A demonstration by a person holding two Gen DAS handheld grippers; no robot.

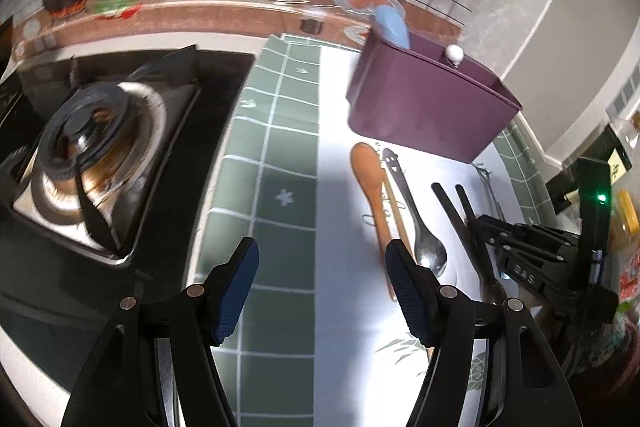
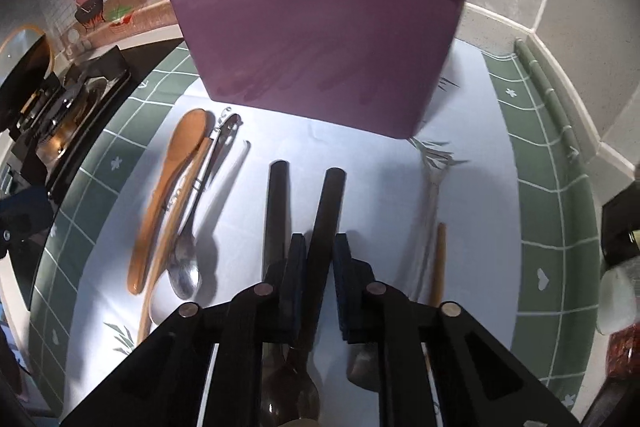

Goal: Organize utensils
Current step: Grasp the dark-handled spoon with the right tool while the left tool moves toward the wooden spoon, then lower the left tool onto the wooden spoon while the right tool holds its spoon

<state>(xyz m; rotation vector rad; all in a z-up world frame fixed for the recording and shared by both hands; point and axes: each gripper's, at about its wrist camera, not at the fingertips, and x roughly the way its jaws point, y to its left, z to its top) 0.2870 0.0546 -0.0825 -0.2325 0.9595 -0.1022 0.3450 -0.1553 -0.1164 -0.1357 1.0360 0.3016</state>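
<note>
Two black-handled utensils (image 2: 276,211) lie on a white cloth (image 2: 360,167) over the green-tiled table (image 2: 560,187), near a purple holder (image 2: 320,47). Right tool (image 2: 318,267) pinches one handle. Left tool (image 1: 320,291) is wide apart beside a stove (image 1: 92,155).

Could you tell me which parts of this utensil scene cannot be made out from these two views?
- Inside of the purple holder: both views, hidden by its front wall.
- Heads of the black-handled utensils: right wrist view, covered by the right hand-held gripper.
- Stove burner: left wrist view, blurred.
</note>
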